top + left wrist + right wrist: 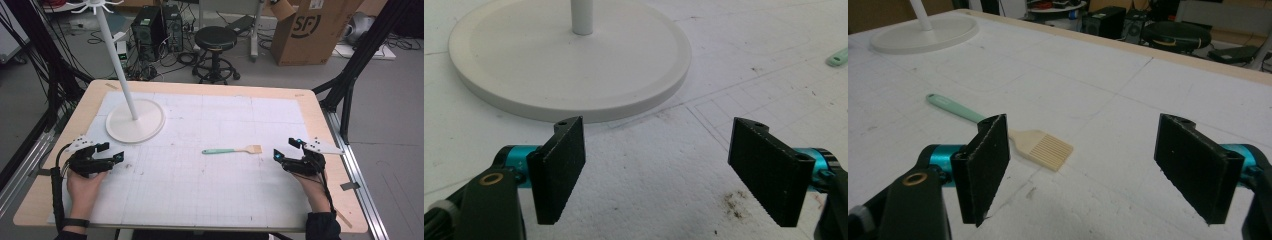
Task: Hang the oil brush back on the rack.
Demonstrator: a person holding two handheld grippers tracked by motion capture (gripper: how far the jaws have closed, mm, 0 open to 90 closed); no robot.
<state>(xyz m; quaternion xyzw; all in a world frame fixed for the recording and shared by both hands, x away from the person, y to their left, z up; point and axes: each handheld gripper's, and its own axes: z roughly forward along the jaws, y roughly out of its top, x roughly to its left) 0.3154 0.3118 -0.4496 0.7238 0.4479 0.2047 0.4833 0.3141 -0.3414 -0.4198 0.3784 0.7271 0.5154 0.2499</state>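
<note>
Pastry brush (233, 149): mint handle, pale bristles, flat on tabletop (210, 200), centre-right. Right tongs (283, 148): spread, empty, near the bristle end. Left tongs (113, 151): spread, empty, beside white stand base (135, 121).

**Cluttered workshop behind a pale wooden table**

The wooden table (320, 107) carries a white gridded mat (200, 175). Beyond its far edge lies a grey floor (395, 95) strewn with cables. A black round stool (215, 38) stands there, two dark computer towers (156, 31) to its left, a large cardboard box (312, 30) to its right. Black frame struts (365, 47) rise at both sides.
</note>
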